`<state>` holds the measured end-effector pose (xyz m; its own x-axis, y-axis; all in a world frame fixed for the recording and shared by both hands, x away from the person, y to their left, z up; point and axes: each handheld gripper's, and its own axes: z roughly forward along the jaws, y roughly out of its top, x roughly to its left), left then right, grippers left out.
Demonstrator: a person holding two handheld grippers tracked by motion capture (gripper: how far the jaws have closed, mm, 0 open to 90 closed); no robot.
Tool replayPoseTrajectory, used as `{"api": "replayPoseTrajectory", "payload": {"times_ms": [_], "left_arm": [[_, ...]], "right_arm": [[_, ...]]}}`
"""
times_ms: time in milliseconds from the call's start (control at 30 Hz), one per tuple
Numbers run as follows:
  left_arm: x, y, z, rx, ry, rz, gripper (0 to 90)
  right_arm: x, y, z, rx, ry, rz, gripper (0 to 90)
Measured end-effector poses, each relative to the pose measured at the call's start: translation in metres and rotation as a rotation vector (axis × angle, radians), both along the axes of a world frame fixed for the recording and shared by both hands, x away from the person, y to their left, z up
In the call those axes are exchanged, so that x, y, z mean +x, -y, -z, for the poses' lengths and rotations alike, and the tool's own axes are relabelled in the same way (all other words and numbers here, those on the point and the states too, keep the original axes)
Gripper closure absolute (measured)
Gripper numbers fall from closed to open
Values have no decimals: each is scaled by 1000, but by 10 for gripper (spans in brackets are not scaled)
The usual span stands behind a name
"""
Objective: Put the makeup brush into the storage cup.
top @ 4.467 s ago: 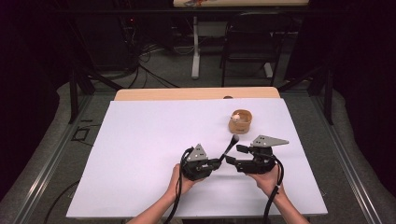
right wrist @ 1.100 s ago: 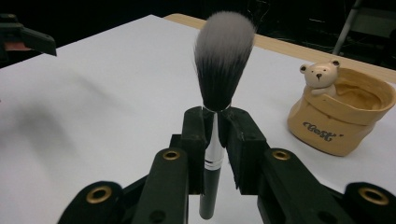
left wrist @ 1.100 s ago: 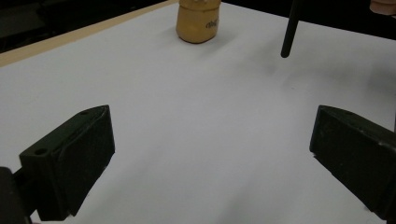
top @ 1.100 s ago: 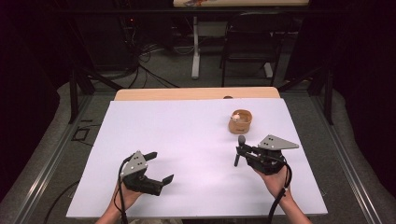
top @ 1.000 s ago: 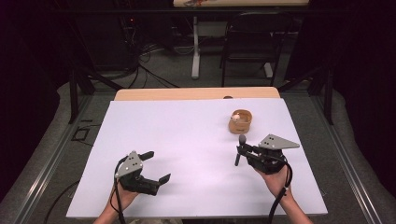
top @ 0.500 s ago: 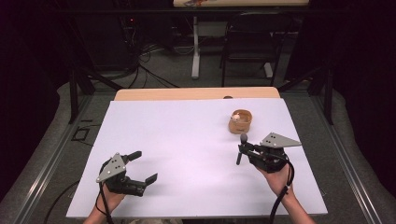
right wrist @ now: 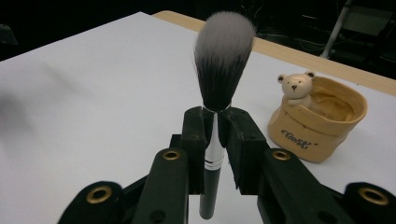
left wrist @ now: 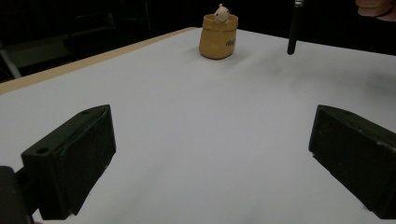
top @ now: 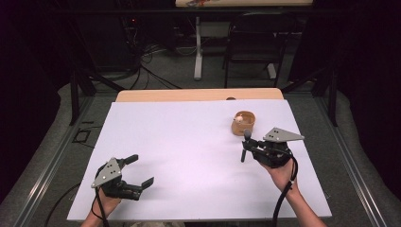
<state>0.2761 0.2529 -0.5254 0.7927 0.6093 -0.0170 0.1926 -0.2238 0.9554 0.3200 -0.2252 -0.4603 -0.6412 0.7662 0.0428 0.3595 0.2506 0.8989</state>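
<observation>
Right gripper view: my right claw (right wrist: 215, 122) clenches a black-handled, grey-tipped makeup brush (right wrist: 223, 60) upright; my left claw (top: 135, 171) gapes released; next, probably lowering it into the tan bear-figure ceramic pot (right wrist: 322, 122).

lab/studio | black curtains (top: 28, 71) | floor cables (top: 156, 75) | white table (top: 189, 142)

A bear-topped cup (top: 243, 124) stands on the surface (top: 189, 142) at upper right of the high view. The brush (top: 245, 145) sits just below it, the right gripper (top: 253, 146) alongside; the left gripper (top: 139, 170) sits at lower left.
</observation>
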Motion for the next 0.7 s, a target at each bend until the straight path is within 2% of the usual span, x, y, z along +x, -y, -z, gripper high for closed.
{"api": "replayPoseTrajectory", "payload": {"times_ms": [133, 200, 467, 533, 633, 700], "left_arm": [[0, 0, 0, 0, -3, 0, 9], [0, 0, 0, -3, -1, 2, 9], [0, 0, 1, 0, -2, 8, 7], [1, -1, 1, -5, -9, 31, 7], [1, 0, 1, -3, -2, 17, 8], [1, -2, 1, -1, -8, 38, 8]], "right_arm": [[5, 3, -5, 3, 9, 9, 776], [6, 5, -8, -13, 14, 12, 775], [15, 17, -14, 2, 23, 41, 775], [17, 19, -15, 1, 27, 44, 776], [21, 21, -17, -9, 28, 49, 776], [24, 21, -19, -9, 33, 51, 776]]}}
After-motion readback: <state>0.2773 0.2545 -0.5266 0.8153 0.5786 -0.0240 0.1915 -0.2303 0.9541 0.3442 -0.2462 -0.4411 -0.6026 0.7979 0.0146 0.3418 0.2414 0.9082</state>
